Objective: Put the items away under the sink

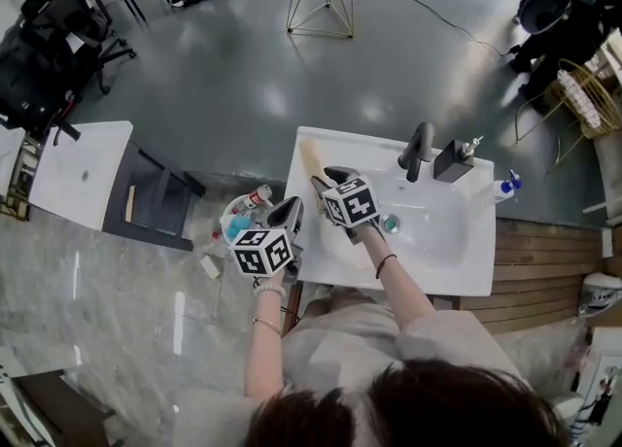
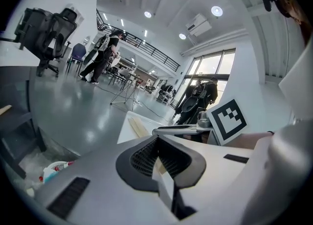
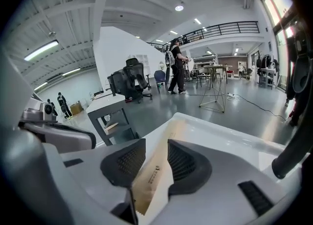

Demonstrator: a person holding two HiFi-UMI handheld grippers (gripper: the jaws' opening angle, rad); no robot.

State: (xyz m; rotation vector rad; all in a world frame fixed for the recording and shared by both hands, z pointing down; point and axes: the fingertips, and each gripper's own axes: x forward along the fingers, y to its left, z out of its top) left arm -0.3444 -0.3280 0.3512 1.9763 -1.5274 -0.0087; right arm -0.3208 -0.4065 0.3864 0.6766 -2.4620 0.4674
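A long beige paper packet lies along the left rim of the white sink. My right gripper hovers at the packet's near end. In the right gripper view its jaws stand apart, and the packet shows lengthwise in the gap. I cannot see either pad pressing on it. My left gripper is just left of the sink's edge, and its fingertips meet with nothing clearly between them. From the left gripper view the packet lies ahead on the rim.
A dark faucet, a black soap dispenser and a blue-topped spray bottle stand at the sink's back. A round bin with bottles sits on the floor left of the sink. Beyond it is a grey shelf unit.
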